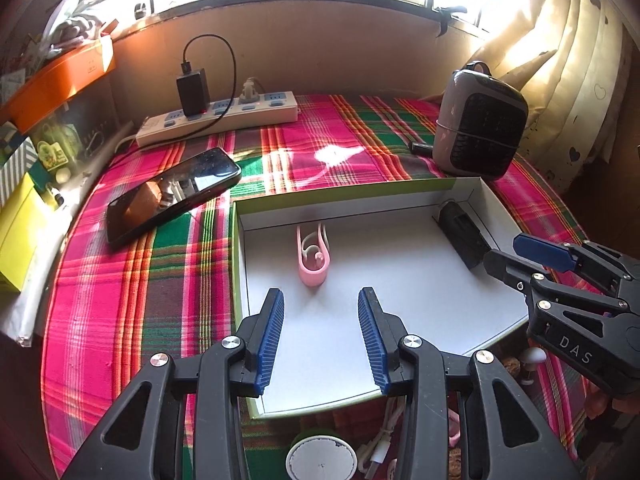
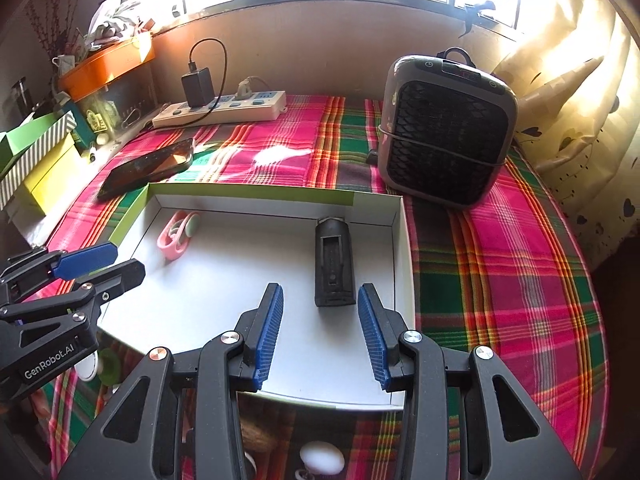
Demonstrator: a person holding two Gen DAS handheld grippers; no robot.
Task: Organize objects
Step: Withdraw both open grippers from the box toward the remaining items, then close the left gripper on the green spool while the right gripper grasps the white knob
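A shallow white box (image 1: pixel 400 280) (image 2: pixel 224 280) with green outer walls lies on the plaid cloth. Inside it at the left lies a small pink clip-like item (image 1: pixel 313 256) (image 2: pixel 176 236). At the box's right side lies a black oblong device (image 1: pixel 464 236) (image 2: pixel 334 266). My left gripper (image 1: pixel 322 336) (image 2: pixel 100 264) hovers open over the box floor, just short of the pink item, nothing between its blue pads. My right gripper (image 2: pixel 320 332) (image 1: pixel 516 252) is open too, above the near end of the black device without touching it.
A black phone (image 1: pixel 172 196) (image 2: pixel 148 168) lies left of the box. Behind it sit a white power strip (image 1: pixel 216 118) (image 2: pixel 220 110) with a black charger and a grey heater (image 1: pixel 480 120) (image 2: pixel 444 132) at the right. Boxes crowd the left edge. Small items lie under my grippers near the front.
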